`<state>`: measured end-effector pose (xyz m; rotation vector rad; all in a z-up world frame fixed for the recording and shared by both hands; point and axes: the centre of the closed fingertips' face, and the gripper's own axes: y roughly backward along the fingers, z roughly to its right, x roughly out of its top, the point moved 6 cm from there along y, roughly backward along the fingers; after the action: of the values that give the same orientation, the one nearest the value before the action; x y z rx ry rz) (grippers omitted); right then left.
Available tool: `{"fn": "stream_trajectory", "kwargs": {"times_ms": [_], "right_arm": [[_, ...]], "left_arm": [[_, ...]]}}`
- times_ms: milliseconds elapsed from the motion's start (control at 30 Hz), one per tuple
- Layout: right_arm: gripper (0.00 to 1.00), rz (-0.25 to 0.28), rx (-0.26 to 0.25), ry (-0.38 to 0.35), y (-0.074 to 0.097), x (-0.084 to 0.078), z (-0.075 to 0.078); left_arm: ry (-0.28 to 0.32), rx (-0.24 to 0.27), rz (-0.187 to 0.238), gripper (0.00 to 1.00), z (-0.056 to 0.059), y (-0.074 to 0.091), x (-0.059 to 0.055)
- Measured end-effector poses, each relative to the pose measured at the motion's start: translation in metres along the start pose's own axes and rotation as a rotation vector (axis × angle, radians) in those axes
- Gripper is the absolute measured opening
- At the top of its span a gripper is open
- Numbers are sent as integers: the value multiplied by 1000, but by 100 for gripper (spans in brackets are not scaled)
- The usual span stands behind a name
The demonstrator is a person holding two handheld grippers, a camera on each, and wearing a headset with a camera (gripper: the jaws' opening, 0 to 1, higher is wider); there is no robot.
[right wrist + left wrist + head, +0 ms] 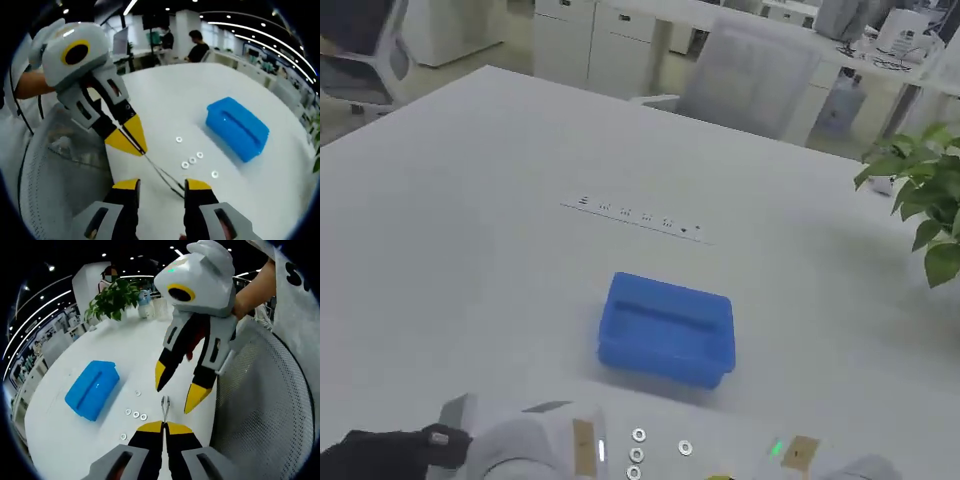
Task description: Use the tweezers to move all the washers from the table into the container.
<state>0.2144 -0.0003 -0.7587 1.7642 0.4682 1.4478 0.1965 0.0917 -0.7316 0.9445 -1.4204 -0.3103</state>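
The right tool [161, 184] has its jaws spread, and the thin metal tweezers [161, 171] run between them. The left tool [136, 142] has its jaws pressed together, pinching the tweezers. Beyond, five small silver washers [192, 160] lie loose on the white desk [170, 95]. Farther out stands the blue rectangular plastic container [237, 129], apart from the washers.

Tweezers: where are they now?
Right gripper view: tweezers clamped in the shut left gripper, tips reaching between the jaws of the open right gripper, left of the washers.
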Motion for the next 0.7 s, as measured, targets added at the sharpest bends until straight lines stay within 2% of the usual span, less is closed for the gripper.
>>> {"fn": "stream_trajectory", "kwargs": {"times_ms": [67,167,200,233,267,333,367,433,500,533,700], "right_arm": [[27,21,6,59,-1,4,-2],[23,18,3,139,-2,3,-2],[21,41,16,149,-3,3,-5],[18,38,40,183,-4,2,-7],[17,33,42,191,-3,1,-8],[13,53,55,215,-1,2,-11],[12,69,62,237,0,3,-12],[9,61,70,291,1,1,-13],[5,72,56,338,2,1,-11],[5,68,77,336,4,0,-12],[4,72,80,321,6,1,-12]], "left_arm": [[-17,19,-2,0,5,7,9],[-3,40,-7,0,8,8,18],[-9,68,-4,0,11,8,22],[-11,86,-9,0,14,7,25],[-11,93,-17,0,17,7,27],[-12,107,-25,0,21,6,28],[-15,117,-28,0,24,6,31],[-11,134,-35,0,28,5,36],[-2,153,-43,0,30,4,37],[0,157,-43,0,31,3,38],[34,213,-25,0,32,1,38]]}}
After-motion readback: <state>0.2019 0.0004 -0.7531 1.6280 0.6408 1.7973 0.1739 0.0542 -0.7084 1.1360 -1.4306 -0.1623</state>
